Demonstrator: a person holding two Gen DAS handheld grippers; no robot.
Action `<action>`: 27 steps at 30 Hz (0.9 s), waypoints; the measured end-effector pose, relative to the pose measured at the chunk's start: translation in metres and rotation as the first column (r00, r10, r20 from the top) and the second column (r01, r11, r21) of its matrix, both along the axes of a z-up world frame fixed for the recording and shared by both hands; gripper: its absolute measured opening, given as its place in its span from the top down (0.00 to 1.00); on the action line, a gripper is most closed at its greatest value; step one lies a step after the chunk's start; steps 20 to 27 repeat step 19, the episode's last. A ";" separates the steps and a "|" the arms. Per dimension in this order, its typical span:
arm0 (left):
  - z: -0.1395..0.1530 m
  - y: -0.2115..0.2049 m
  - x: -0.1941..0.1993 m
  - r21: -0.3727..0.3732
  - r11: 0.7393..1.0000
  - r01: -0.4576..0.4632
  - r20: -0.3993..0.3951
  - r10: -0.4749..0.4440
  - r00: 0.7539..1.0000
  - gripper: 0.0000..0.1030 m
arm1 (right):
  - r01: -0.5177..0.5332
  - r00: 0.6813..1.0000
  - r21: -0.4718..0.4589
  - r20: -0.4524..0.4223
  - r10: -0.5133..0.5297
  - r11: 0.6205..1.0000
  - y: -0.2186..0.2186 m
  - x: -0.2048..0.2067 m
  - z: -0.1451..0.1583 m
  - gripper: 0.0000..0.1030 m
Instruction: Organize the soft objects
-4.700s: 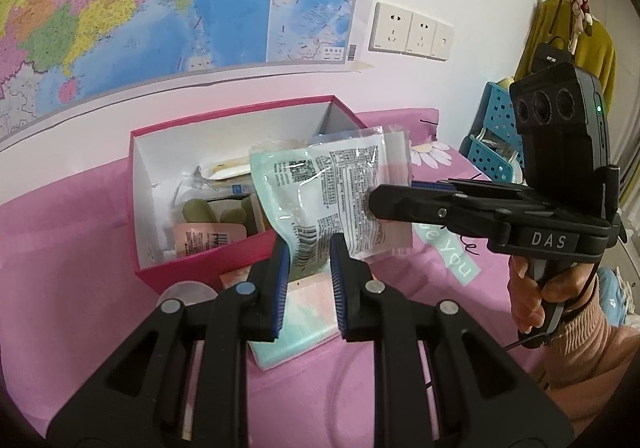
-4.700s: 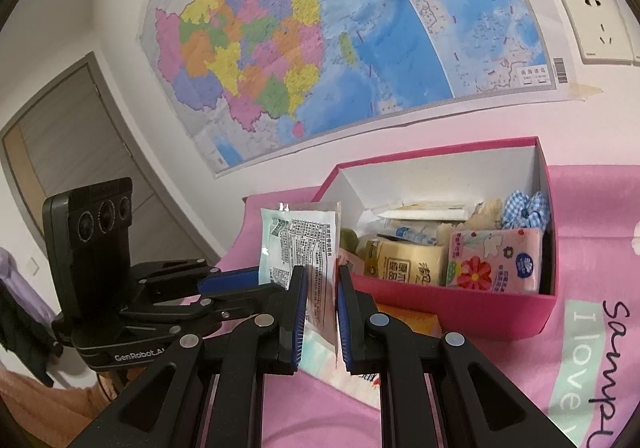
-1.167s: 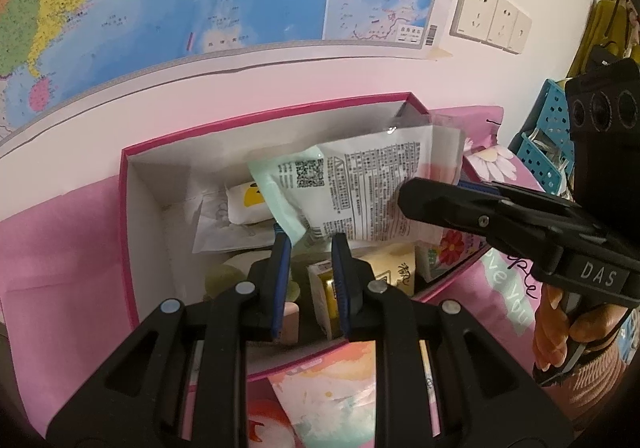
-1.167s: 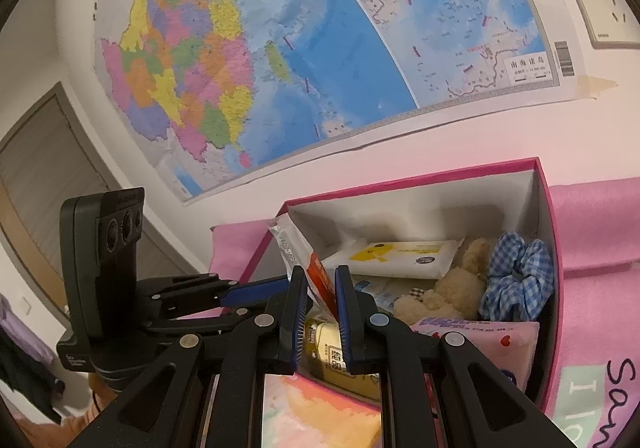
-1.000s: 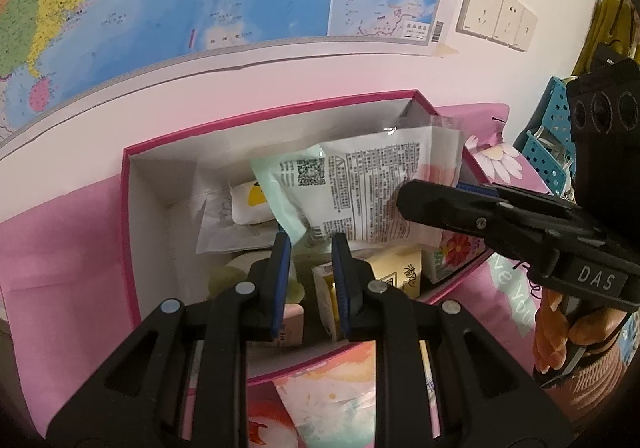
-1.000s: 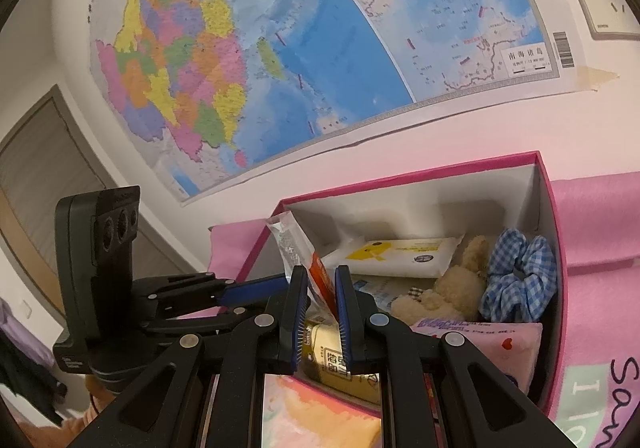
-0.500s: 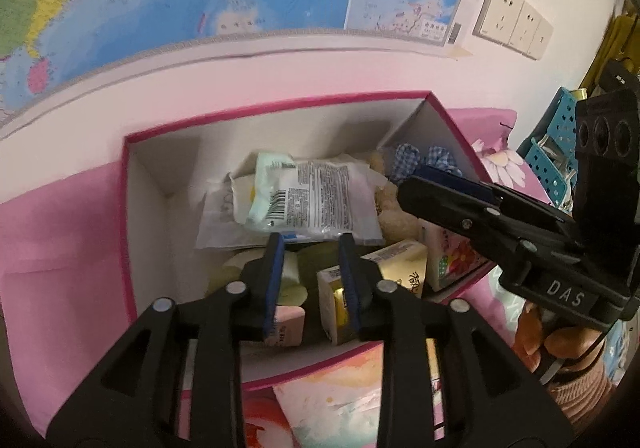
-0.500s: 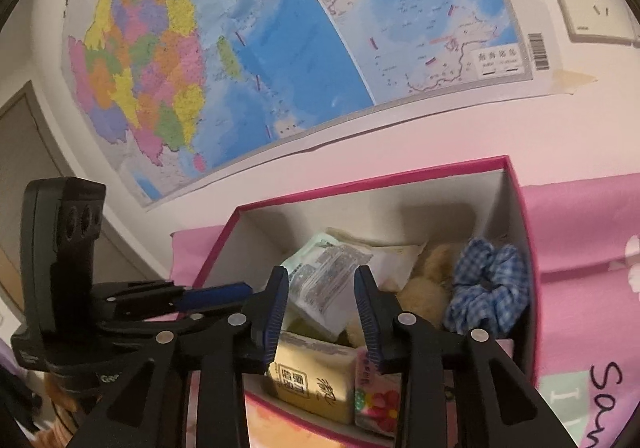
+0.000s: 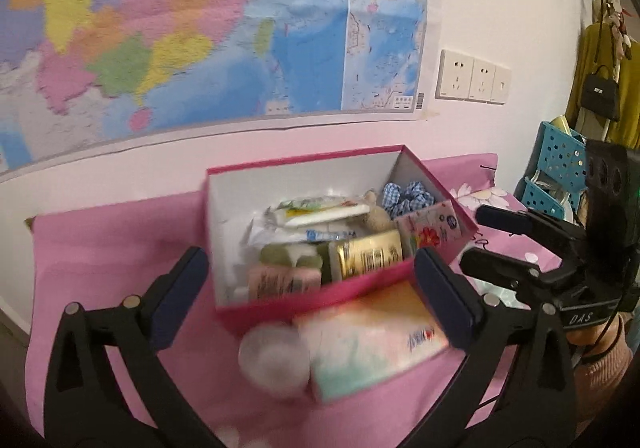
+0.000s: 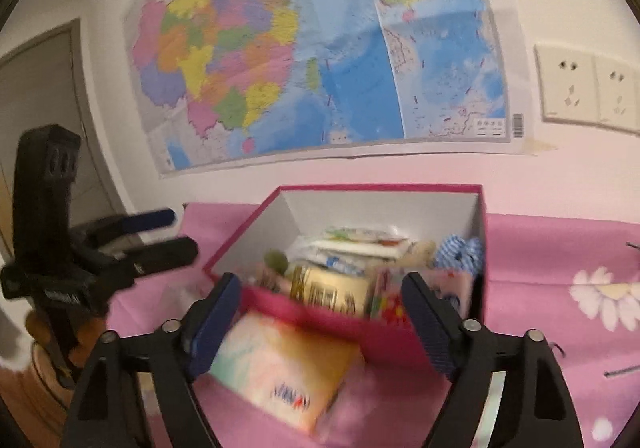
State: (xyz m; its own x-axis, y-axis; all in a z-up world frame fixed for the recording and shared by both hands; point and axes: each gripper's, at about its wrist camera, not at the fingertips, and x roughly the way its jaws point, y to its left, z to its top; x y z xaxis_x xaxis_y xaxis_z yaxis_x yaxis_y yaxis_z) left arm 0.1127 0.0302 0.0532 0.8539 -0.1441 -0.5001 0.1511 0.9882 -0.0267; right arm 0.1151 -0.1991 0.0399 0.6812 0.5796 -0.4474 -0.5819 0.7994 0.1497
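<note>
A pink box (image 9: 312,298) (image 10: 384,332) stands on the pink cloth, filled with several soft packs. The white and green packet (image 9: 320,208) (image 10: 360,236) lies on top at the back. A blue checked scrunchie (image 9: 406,194) (image 10: 460,250) lies in the back right corner. A pastel tissue pack (image 9: 368,340) (image 10: 280,360) lies in front of the box. My left gripper (image 9: 308,288) is open and empty, in front of the box. My right gripper (image 10: 320,312) is open and empty, near the box's front wall. Each gripper shows in the other's view: the right one (image 9: 488,244) and the left one (image 10: 176,236).
A round white blurred object (image 9: 276,358) lies left of the tissue pack. A map (image 9: 200,28) and sockets (image 9: 472,78) are on the wall behind. A blue basket (image 9: 560,176) stands at the right. A door (image 10: 40,108) is at the left.
Both grippers let go of the white and green packet, which now lies in the box. Both opened wide and pulled back from the box.
</note>
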 end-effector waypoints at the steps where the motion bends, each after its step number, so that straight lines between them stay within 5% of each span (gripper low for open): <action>1: -0.003 0.000 -0.007 -0.003 1.000 -0.010 -0.001 0.010 1.000 0.01 | 0.010 1.000 -0.014 -0.001 -0.010 1.000 0.000 -0.006 -0.003 0.13; 12: -0.061 -0.009 -0.053 0.020 0.990 -0.136 -0.133 0.138 0.982 0.01 | 0.065 0.996 -0.069 -0.061 -0.069 0.995 0.004 -0.053 -0.036 0.07; 27: -0.069 -0.016 -0.070 0.021 0.986 -0.163 -0.133 0.164 0.977 0.01 | 0.076 0.994 -0.095 -0.071 -0.083 0.993 0.006 -0.068 -0.046 0.07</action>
